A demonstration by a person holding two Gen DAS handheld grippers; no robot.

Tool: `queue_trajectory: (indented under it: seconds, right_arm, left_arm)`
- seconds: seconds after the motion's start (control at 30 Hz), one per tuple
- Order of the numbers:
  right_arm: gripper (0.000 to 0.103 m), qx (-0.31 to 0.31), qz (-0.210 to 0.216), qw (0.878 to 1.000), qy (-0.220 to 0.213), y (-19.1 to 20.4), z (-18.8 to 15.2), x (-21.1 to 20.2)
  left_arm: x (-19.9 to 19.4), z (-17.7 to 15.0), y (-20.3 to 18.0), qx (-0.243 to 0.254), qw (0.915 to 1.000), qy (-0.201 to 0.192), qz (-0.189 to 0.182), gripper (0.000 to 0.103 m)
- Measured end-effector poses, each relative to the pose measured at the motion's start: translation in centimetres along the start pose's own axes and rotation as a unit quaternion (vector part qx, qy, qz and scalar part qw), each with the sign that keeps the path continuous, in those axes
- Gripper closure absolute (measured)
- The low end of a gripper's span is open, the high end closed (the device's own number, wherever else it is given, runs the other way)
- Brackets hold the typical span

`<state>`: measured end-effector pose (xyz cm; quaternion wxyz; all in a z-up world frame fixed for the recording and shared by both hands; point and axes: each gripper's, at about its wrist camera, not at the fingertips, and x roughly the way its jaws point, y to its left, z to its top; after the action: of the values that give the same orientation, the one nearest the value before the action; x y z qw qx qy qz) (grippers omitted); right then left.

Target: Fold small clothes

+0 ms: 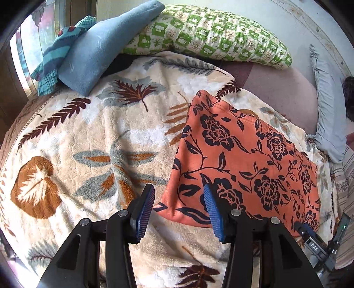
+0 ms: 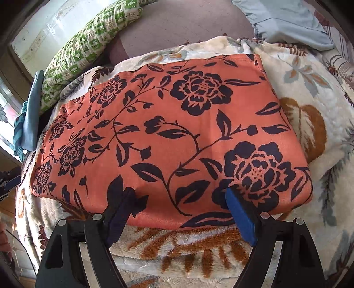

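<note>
The orange garment (image 2: 168, 133), printed with dark flowers and leaves, lies folded into a flat, roughly rectangular pad on the fleece blanket (image 1: 93, 137) that covers the bed. Its edges look even and its top face is smooth, with only faint ripples.

The right claw (image 2: 179, 212) hangs over the garment's near edge, its jaws spread wide with nothing pinched between them; both blue pads (image 2: 241, 219) sit over the hem and whether they touch the cloth cannot be told. The left claw (image 1: 177, 212) is at the garment's near left corner, its jaws partly apart and empty: one pad (image 1: 213, 212) shows against the orange cloth, the other over bare blanket just beside the corner.

The blanket is cream with brown, rust and grey leaf shapes, and it shows on all sides of the garment. Past the garment's far edge a mauve sheet (image 2: 183, 24) shows. Beyond the garment's far left corner lies a long pillow (image 1: 212, 33) in a green and white check. Further left of the garment, a folded light blue cloth (image 1: 99, 53) leans against that pillow, with a teal striped garment (image 1: 55, 55) tucked beside it, next to a window. To the garment's far right lies a pale blue pillow (image 2: 287, 20) with a frilled edge.
</note>
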<state>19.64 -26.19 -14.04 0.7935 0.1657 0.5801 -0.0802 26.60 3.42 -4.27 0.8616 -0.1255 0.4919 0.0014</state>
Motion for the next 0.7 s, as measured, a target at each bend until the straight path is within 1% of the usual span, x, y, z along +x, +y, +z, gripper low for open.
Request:
queue_trajectory:
  seconds: [0.13, 0.27, 0.33, 0.43, 0.5, 0.6, 0.7]
  right_arm:
    - [0.000, -0.009, -0.006, 1.000, 0.006, 0.9, 0.0, 0.7]
    - [0.000, -0.009, -0.043, 0.999, 0.010, 1.6, 0.1, 1.4]
    - [0.000, -0.014, -0.052, 0.999, 0.007, 1.8, -0.1, 1.5]
    - [0.000, -0.024, -0.056, 0.998, -0.012, 2.0, -0.6, 1.4]
    - [0.001, -0.033, -0.063, 0.997, -0.013, 2.3, -0.6, 1.5]
    - [0.001, -0.041, -0.074, 0.996, -0.007, 2.7, -0.4, 1.5]
    - [0.001, -0.041, -0.082, 0.996, -0.003, 3.1, -0.1, 1.2]
  left_arm:
    - [-2.5, -1.6, -1.1, 0.034, 0.9990, -0.020, 0.023, 0.054]
    - [-3.7, -2.5, -1.8, 0.053, 0.9978, -0.026, 0.029, 0.054]
    - [-3.7, -2.4, -1.9, 0.058, 0.9976, -0.025, 0.028, 0.054]
    - [-3.4, -2.1, -1.6, 0.062, 0.9976, -0.015, 0.027, 0.054]
    - [-2.8, -1.5, -0.8, 0.048, 0.9987, 0.001, 0.019, 0.054]
    - [-1.9, -0.7, 0.9, 0.014, 0.9995, 0.026, -0.008, 0.053]
    - [-1.3, -0.1, 2.2, 0.005, 0.9992, 0.039, -0.005, 0.051]
